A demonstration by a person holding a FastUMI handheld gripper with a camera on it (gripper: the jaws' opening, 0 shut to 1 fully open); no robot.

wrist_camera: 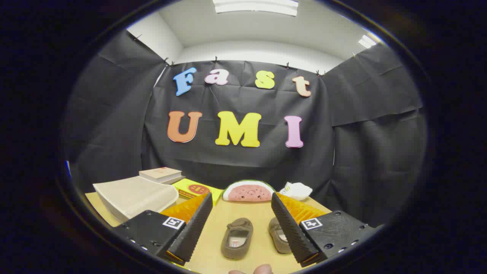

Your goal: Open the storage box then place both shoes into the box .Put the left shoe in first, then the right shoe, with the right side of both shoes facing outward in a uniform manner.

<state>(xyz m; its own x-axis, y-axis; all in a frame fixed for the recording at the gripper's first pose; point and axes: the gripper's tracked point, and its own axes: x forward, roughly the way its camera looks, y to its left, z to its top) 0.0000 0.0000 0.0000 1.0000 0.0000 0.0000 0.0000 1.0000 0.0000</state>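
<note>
Gripper (242, 207) held above the wooden table (213, 251), jaws spread wide, nothing pinched between them, both fingers free in the air. Two small brown slipper-type shoes sit on the table, toes pointing away toward the back wall. The left-hand shoe (237, 238) lies fully in the gap between the fingers, nearer the left finger's side but not touching it. The right-hand shoe (279, 236) sits just beside it, partly hidden behind the right finger (290, 228); the two shoes are apart, a strip of table between them. Which one is the left-foot shoe: cannot tell. The storage box (133, 196), pale translucent plastic with a sloped front, stands on the table beyond the left finger (192, 228), lid looks closed though the fisheye bend makes that hard to confirm. Behind the box a stack of books (161, 175); next to it a flat yellow box (196, 189) with a red oval mark. Beyond the fingertips, at the far edge of the table, a watermelon-slice toy (248, 191), and just right of it a small white plush toy (296, 190). A fingertip (262, 269) of a person shows at the near edge of the table, below the shoes.
</note>
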